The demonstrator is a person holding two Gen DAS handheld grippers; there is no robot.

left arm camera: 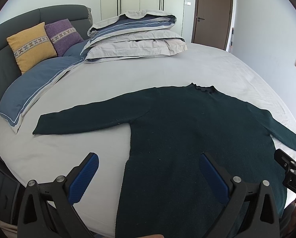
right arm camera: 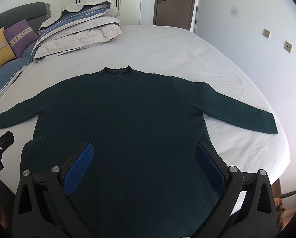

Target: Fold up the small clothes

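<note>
A dark green long-sleeved sweater (left arm camera: pixel 187 123) lies flat on the bed with both sleeves spread out and the collar far from me; it also shows in the right wrist view (right arm camera: pixel 124 109). My left gripper (left arm camera: pixel 148 158) is open and empty above the sweater's lower left edge. My right gripper (right arm camera: pixel 144 148) is open and empty above the sweater's lower middle. The right gripper's body shows at the right edge of the left wrist view (left arm camera: pixel 290 168).
The bed has a light grey sheet (right arm camera: pixel 167 45). A folded duvet stack (left arm camera: pixel 136 37) lies at the far side. Yellow (left arm camera: pixel 31 45) and purple (left arm camera: pixel 63 35) cushions lean on the grey headboard at the left. A brown door (left arm camera: pixel 213 13) stands behind.
</note>
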